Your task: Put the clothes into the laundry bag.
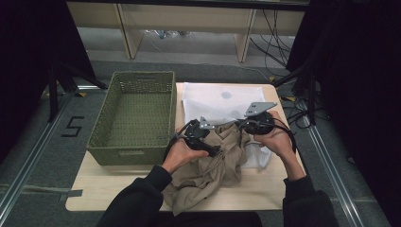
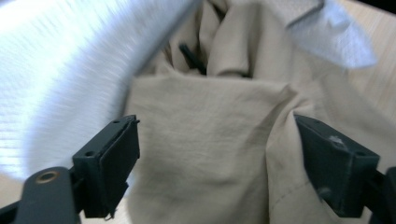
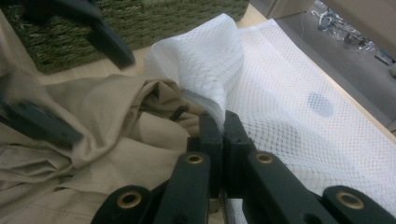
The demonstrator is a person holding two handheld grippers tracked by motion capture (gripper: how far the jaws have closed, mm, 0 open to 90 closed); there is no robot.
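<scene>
At the centre of the frame your left claw (image 2: 217,163) stood apart over the beige garment (image 1: 213,163) on the counter (image 1: 113,189), while your right claw (image 3: 223,133) was clamped on the white mesh bag (image 3: 289,102), right of the green basket (image 1: 135,118).

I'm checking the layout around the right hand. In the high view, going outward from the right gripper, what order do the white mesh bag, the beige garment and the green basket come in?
1. White mesh bag: its edge is clamped in the right gripper.
2. Beige garment: just left of the gripper, bunched against it.
3. Green basket: farthest, at the table's left.
</scene>
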